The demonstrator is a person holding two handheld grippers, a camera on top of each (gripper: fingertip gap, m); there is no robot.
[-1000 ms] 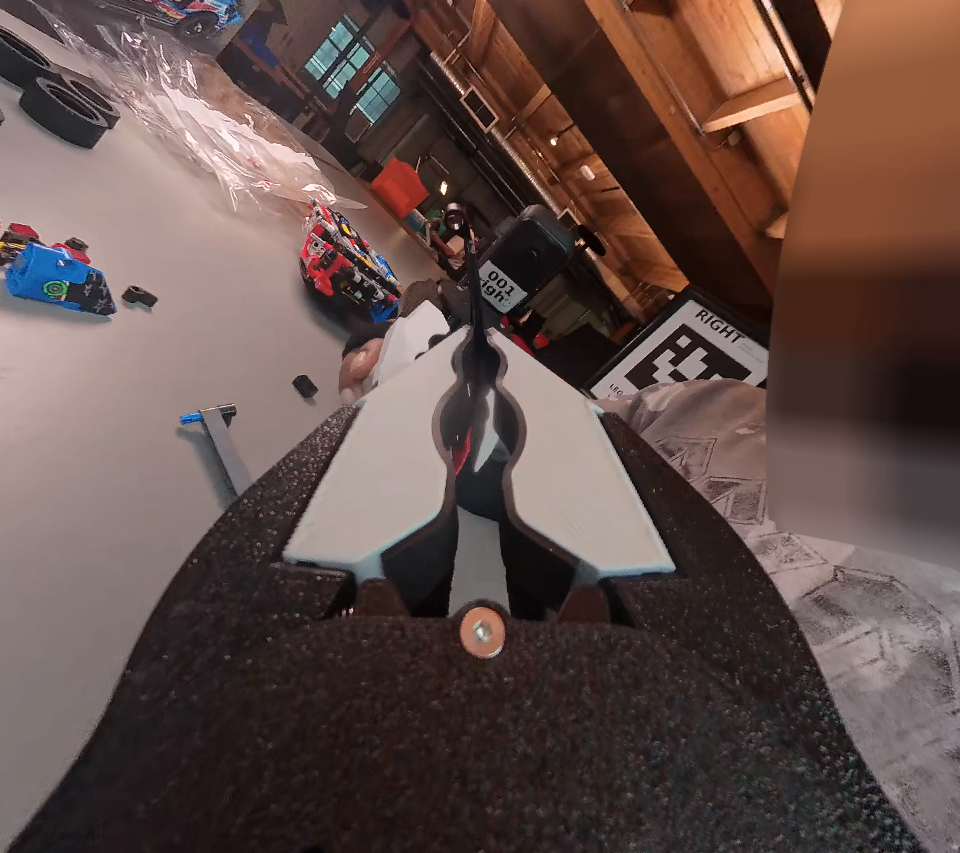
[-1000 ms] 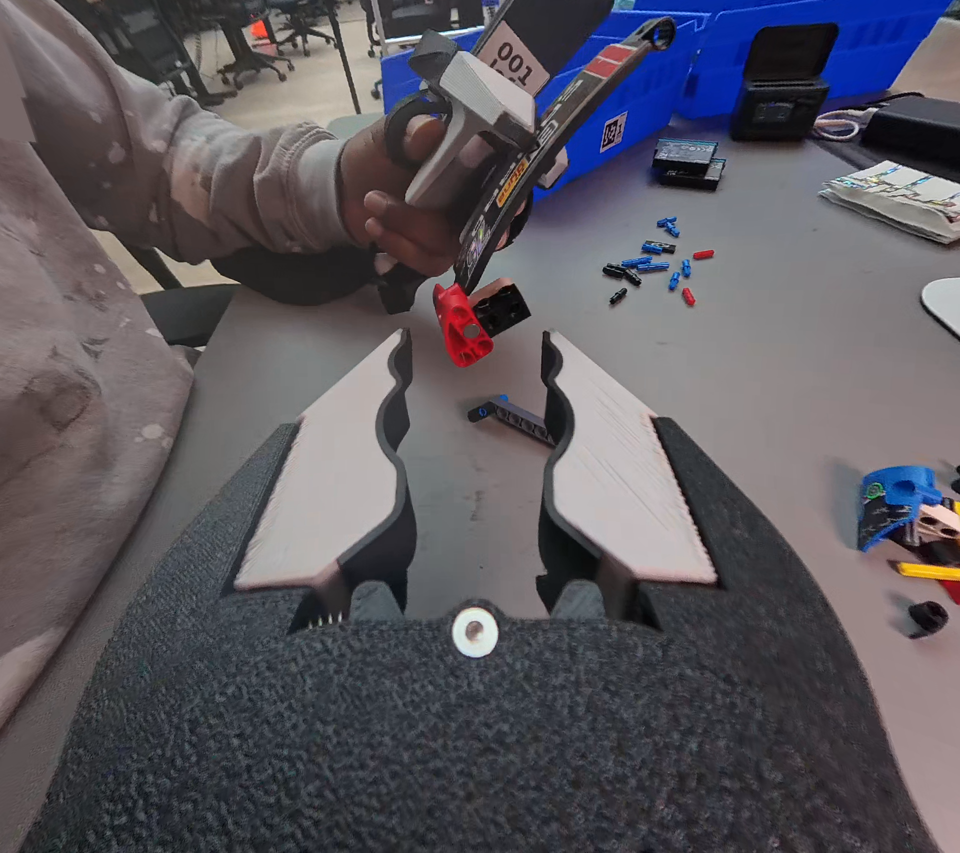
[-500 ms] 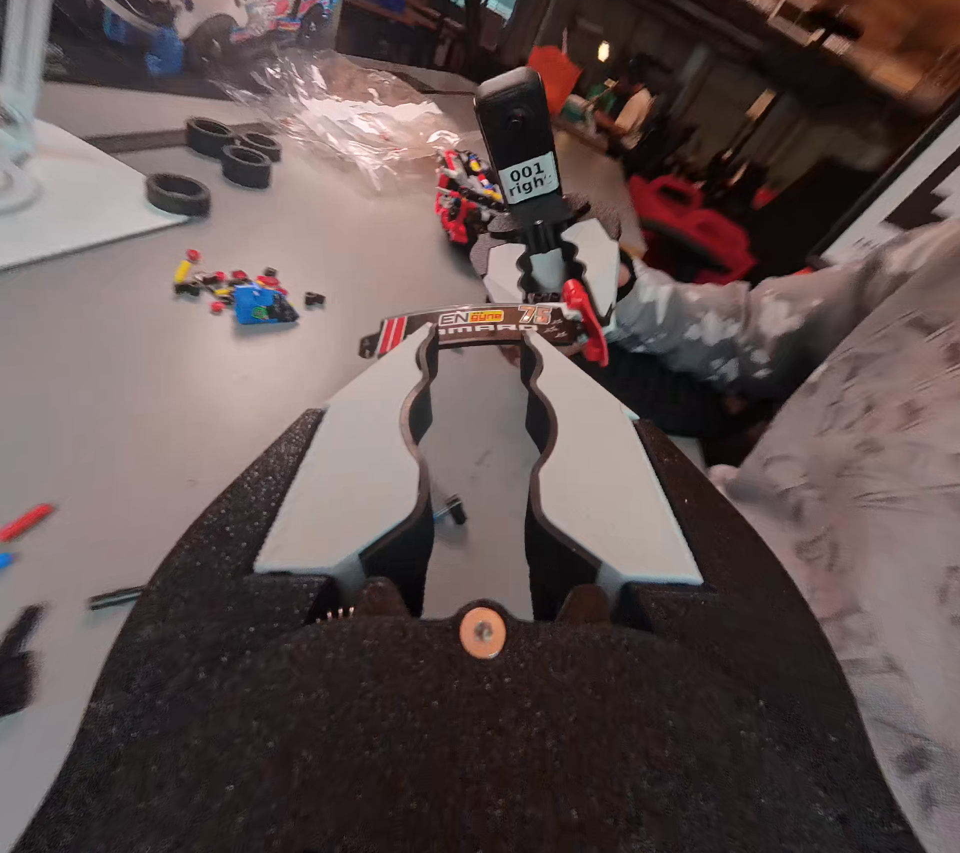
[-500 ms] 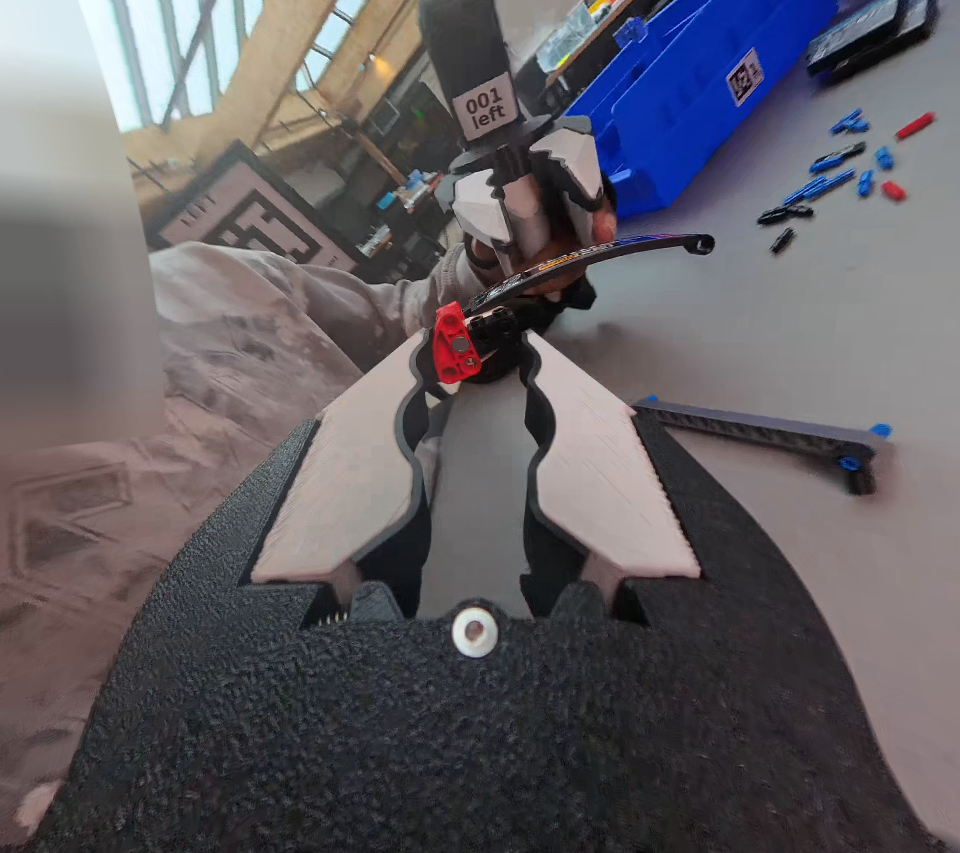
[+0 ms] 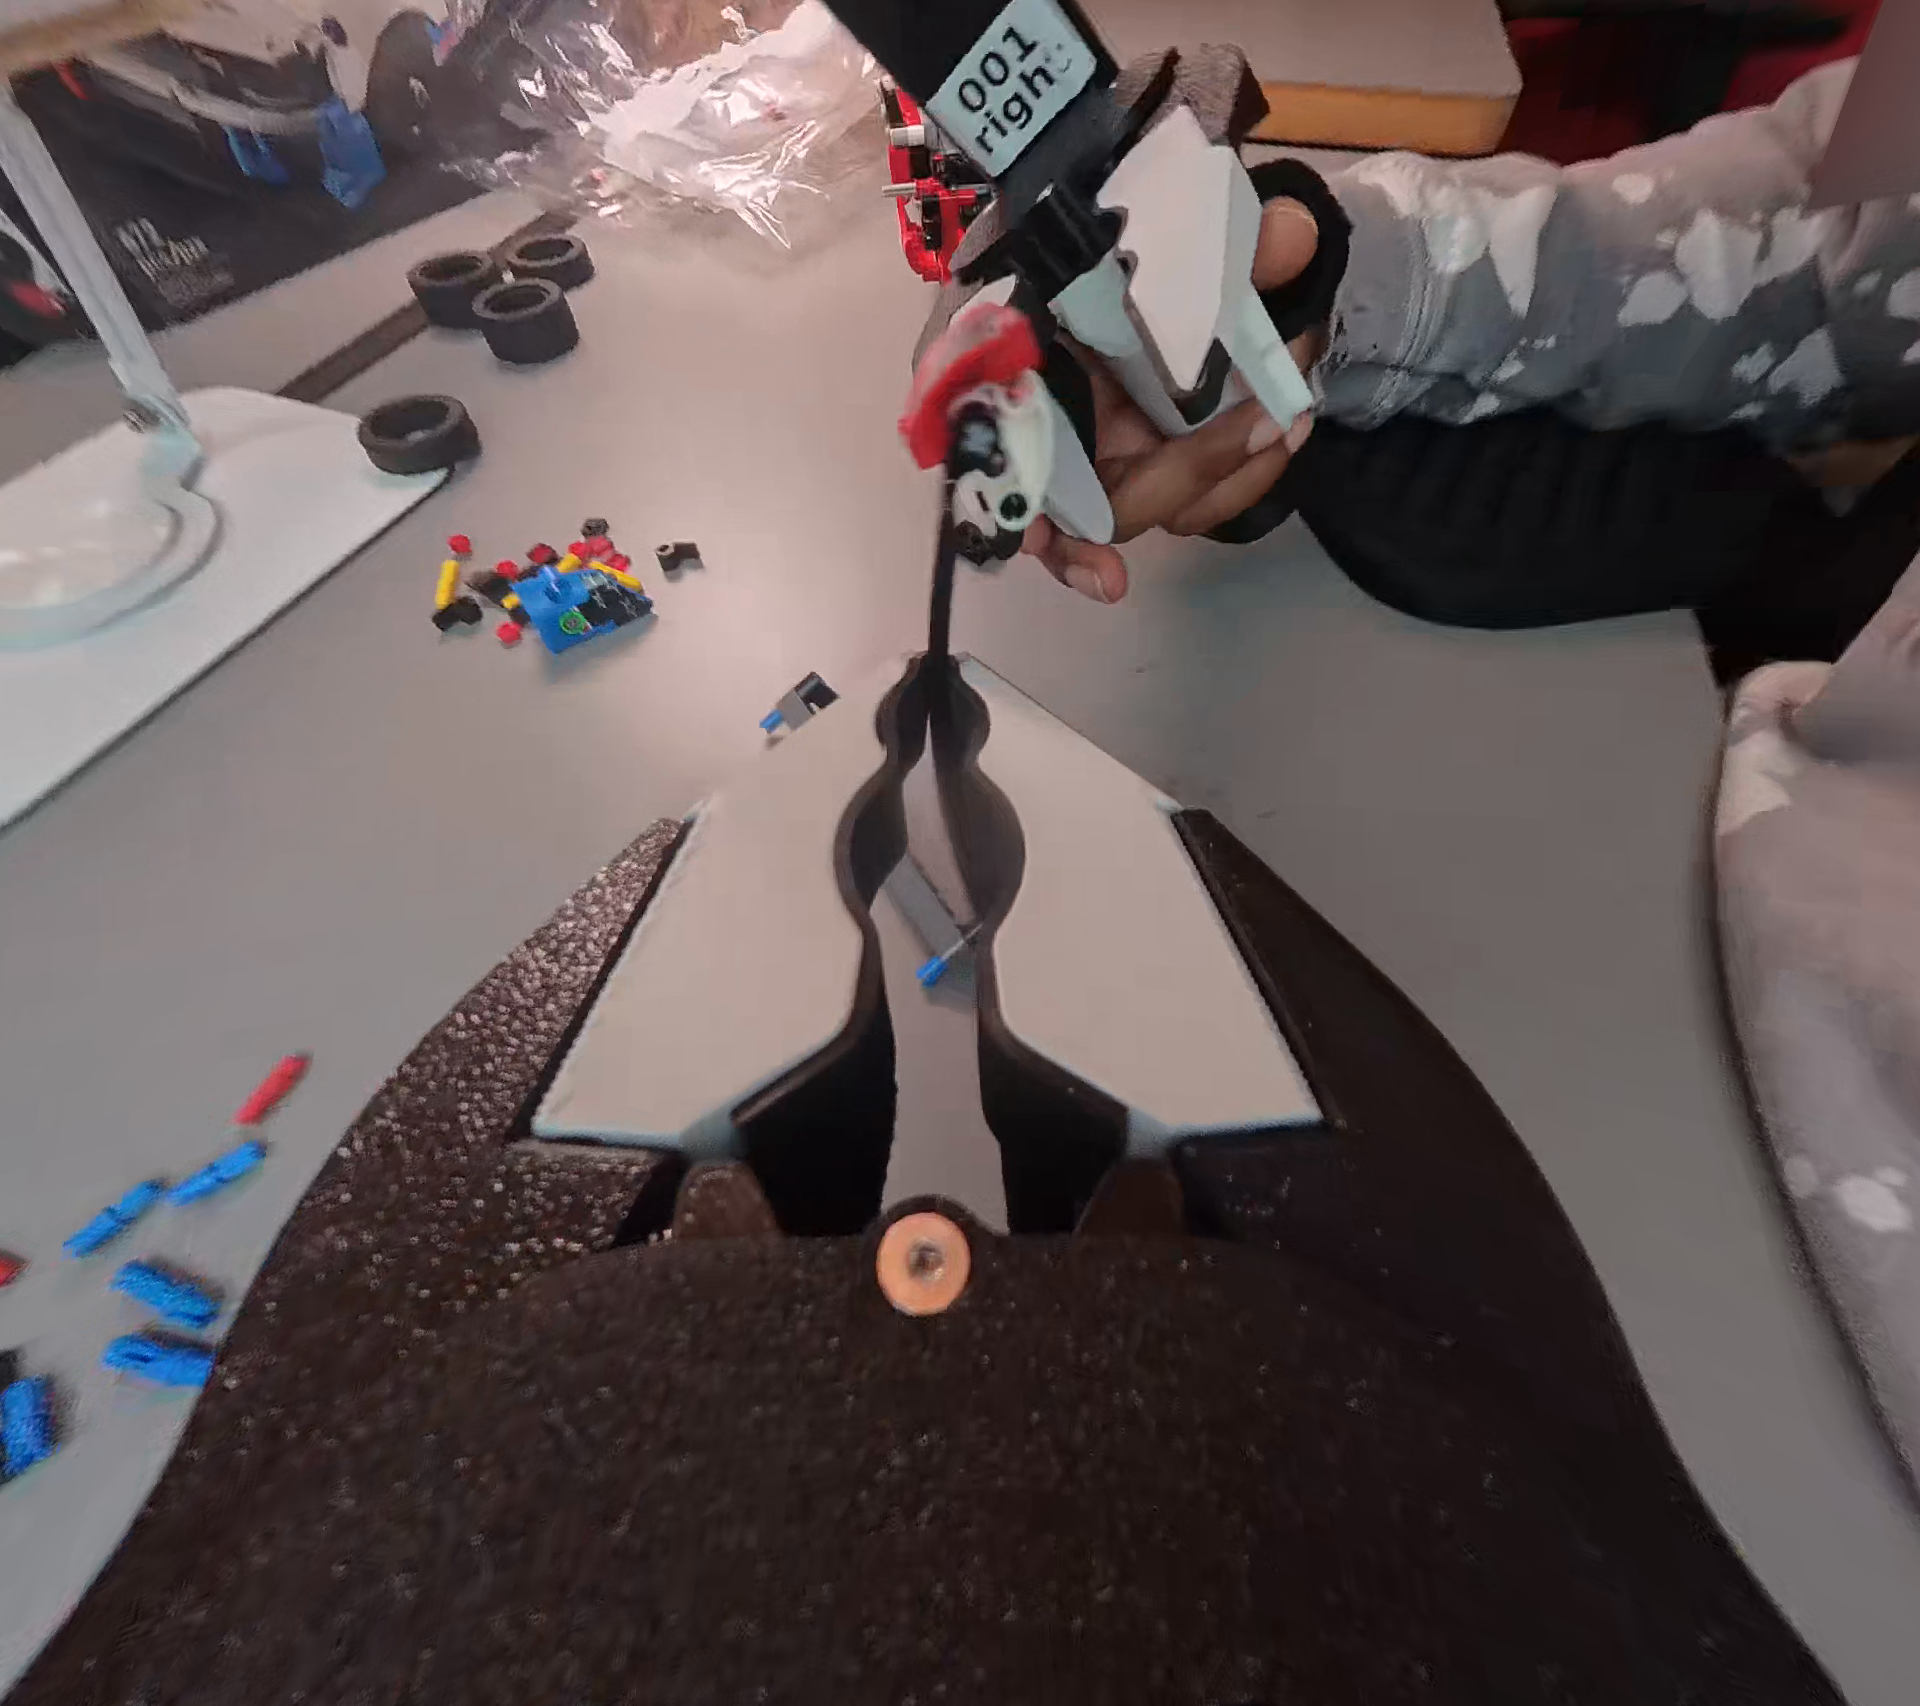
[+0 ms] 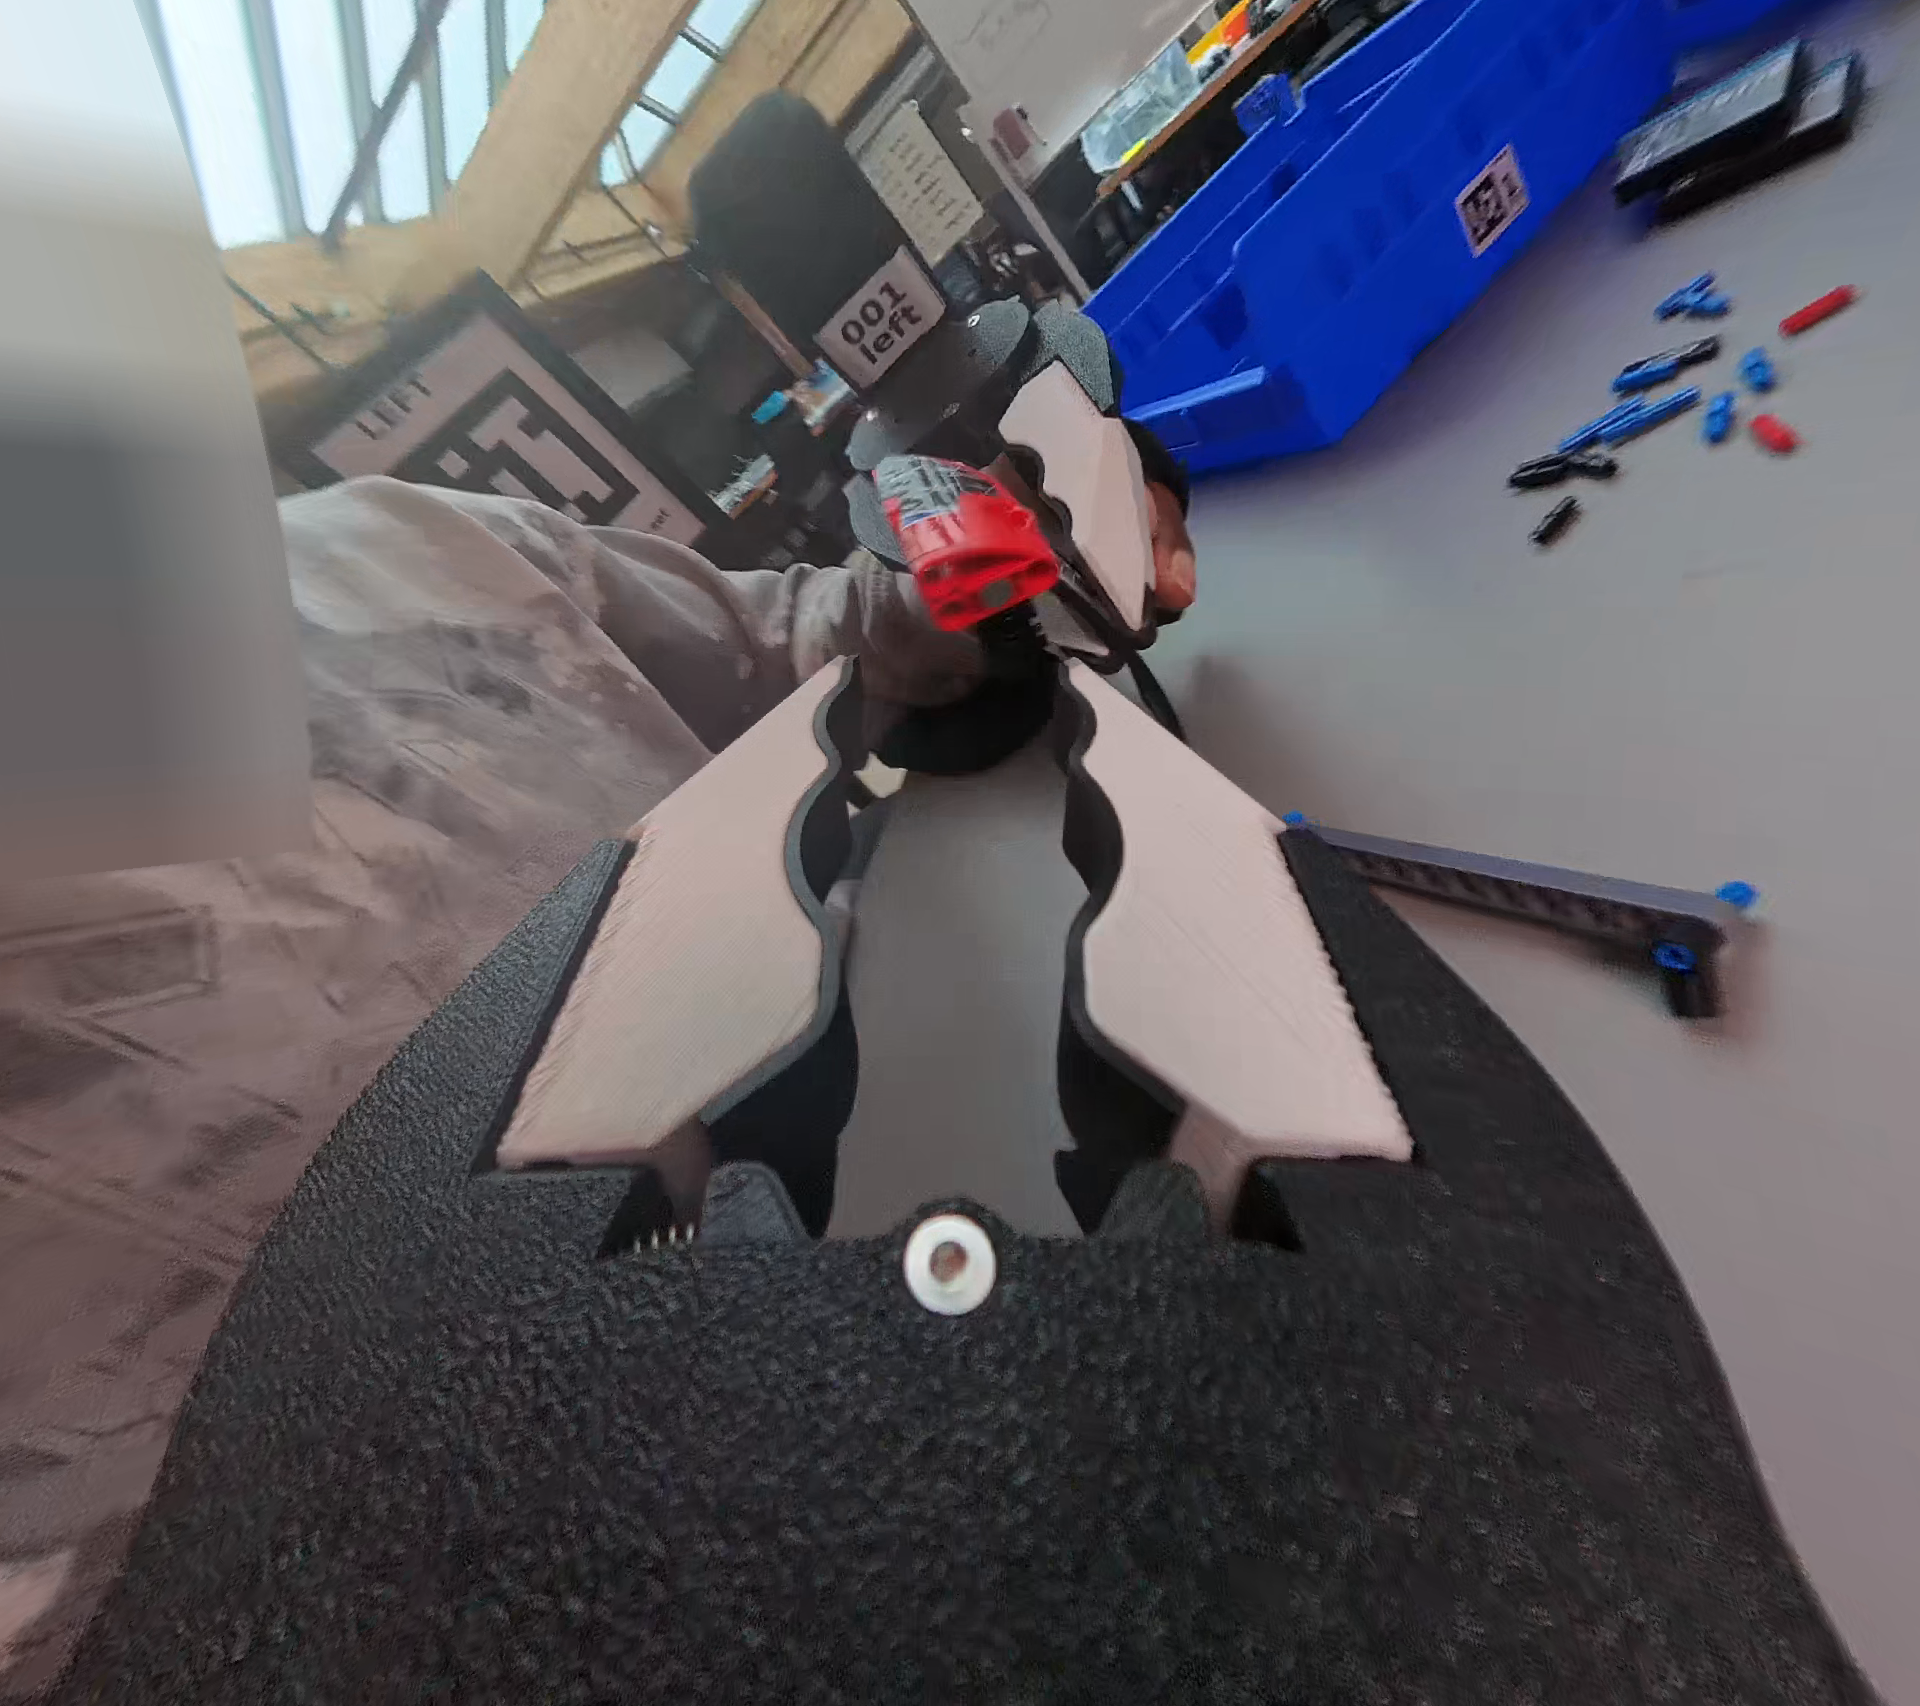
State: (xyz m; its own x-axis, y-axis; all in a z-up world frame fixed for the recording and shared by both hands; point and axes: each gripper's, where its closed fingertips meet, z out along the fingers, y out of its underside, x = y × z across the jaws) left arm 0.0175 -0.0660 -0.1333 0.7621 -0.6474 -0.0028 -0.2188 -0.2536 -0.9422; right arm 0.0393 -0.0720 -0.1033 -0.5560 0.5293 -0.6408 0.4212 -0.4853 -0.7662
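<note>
pinching a thin black curved strip (image 5: 940,607) with a red end, left gripper (image 5: 928,688) jaws clamp; right gripper (image 6: 951,700) jaws wide.

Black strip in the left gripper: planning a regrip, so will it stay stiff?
The black strip looks thin edge-on, so it probably flexes some. The red piece at its far end may make it swing. Likely light plastic.

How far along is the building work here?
Done: a partly built red model stands behind. In hand: the left gripper is shut on a thin black strip with a red end; the right gripper is open at that end. Left: tyres, a grey beam and small pieces lie loose.
</note>
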